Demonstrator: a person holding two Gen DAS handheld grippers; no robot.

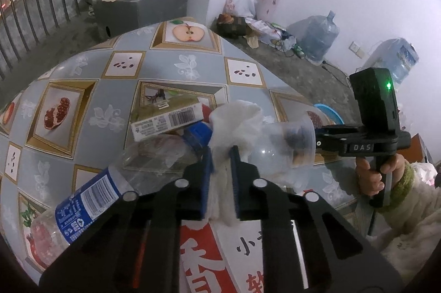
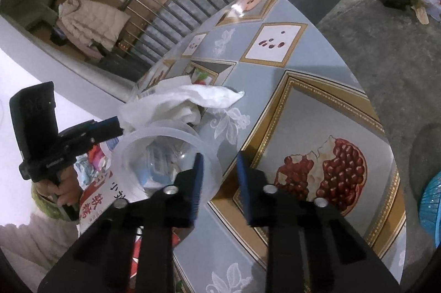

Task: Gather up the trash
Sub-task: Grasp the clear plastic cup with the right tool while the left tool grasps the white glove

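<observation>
My left gripper (image 1: 221, 163) is shut on a crumpled white tissue (image 1: 234, 122) and holds it over a pile of trash on the table. The tissue also shows in the right wrist view (image 2: 190, 97). Under it lie a clear plastic bottle with a blue label and cap (image 1: 91, 199), a flat green-and-white carton with a barcode (image 1: 165, 117) and a clear plastic cup (image 1: 286, 146) on its side. My right gripper (image 2: 219, 168) is open; its left finger (image 2: 197, 177) is at the cup's rim (image 2: 171, 135), the other outside it.
A red-and-white printed bag (image 1: 209, 260) lies just under my left gripper. The table (image 2: 317, 111) has a fruit-pattern cloth. A blue basket (image 2: 430, 204) sits on the floor to the right. Water jugs (image 1: 319, 36), bags and a grey cabinet (image 1: 143, 6) stand beyond.
</observation>
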